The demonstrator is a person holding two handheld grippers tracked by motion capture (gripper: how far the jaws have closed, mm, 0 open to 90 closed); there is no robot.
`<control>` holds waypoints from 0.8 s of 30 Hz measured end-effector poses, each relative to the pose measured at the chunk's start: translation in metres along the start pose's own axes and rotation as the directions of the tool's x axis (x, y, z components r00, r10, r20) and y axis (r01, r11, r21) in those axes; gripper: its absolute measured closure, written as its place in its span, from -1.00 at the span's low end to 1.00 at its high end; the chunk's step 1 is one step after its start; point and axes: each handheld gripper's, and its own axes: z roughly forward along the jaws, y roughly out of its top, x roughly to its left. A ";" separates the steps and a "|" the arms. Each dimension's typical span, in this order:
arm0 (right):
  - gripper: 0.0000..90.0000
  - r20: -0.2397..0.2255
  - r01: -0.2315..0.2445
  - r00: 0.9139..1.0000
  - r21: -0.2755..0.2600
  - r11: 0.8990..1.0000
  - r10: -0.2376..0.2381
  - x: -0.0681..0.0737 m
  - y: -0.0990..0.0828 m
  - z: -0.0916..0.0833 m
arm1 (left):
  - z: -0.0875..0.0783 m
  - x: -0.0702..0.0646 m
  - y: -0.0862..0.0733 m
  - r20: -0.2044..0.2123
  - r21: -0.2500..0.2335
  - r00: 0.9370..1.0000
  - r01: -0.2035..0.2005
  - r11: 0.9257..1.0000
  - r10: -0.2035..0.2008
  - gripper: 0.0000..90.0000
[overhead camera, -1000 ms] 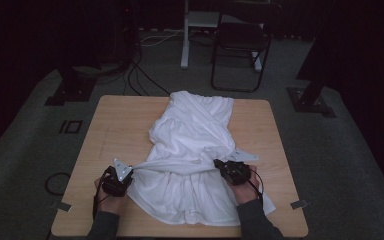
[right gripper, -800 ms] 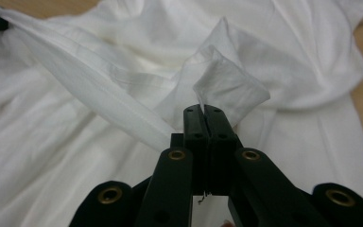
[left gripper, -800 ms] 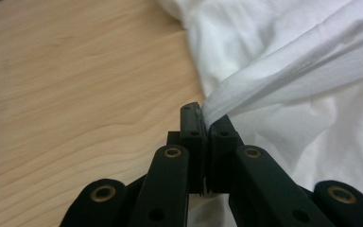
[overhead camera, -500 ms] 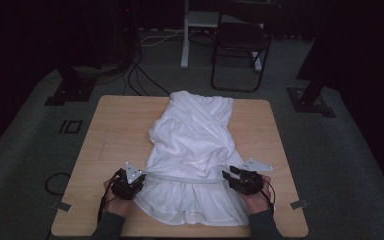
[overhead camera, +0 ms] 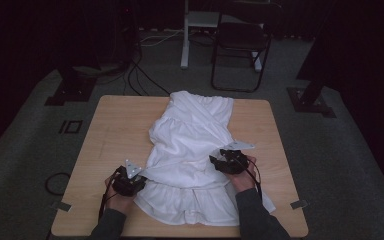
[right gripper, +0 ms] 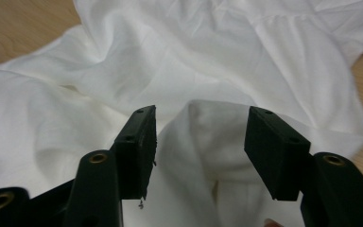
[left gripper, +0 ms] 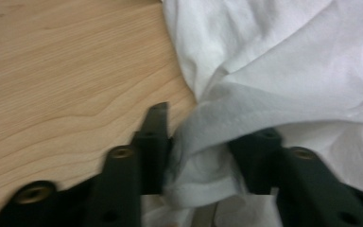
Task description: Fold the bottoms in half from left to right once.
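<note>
A white garment (overhead camera: 190, 150) is seen spread lengthwise down the middle of the wooden tabletop (overhead camera: 110, 130), its wrapped top toward the far edge and its gathered hem near the person's edge. A fold runs across the garment's lower half, where the cloth is doubled over itself.

At the garment's left edge, level with that fold, the left tool (overhead camera: 128, 183) is held low over the tabletop. In the left gripper view, its jaws are shown partly parted and have just been opening; a bunched fold of the garment (left gripper: 274, 71) is seen lying between them, pressed against the left-hand jaw, while the other jaw is partly draped by cloth, so a firm grip cannot be confirmed.

At the garment's right edge, slightly farther up the cloth than the left tool, the right tool (overhead camera: 228, 162) is held. In the right gripper view, its jaws are shown standing apart and have just been opening; a raised ridge of the garment (right gripper: 208, 56) is seen between them, with a gap visible on either side of it.

Bare tabletop is seen to the left of the garment. Beyond the tabletop's far edge, a dark folding chair (overhead camera: 240, 50) is seen on the grey carpet (overhead camera: 40, 150), with cables (overhead camera: 140, 75) trailing on the floor near it.
</note>
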 end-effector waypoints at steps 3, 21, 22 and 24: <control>0.81 0.006 0.017 1.000 0.035 0.999 -0.017 0.003 -0.002 0.006 | -0.005 -0.001 -0.001 0.013 -0.008 1.000 -0.007 1.000 0.007 0.86; 0.96 0.090 -0.087 0.992 0.042 0.995 0.083 -0.028 -0.066 -0.071 | -0.071 -0.030 -0.016 -0.015 -0.115 0.996 -0.086 0.990 0.085 0.93; 0.96 0.090 -0.087 0.992 0.042 0.995 0.083 -0.028 -0.066 -0.071 | -0.071 -0.030 -0.016 -0.015 -0.115 0.996 -0.086 0.990 0.085 0.92; 0.96 0.093 -0.101 0.991 0.058 0.993 0.095 -0.030 -0.070 -0.069 | -0.069 -0.032 -0.016 -0.005 -0.107 0.996 -0.091 0.990 0.091 0.90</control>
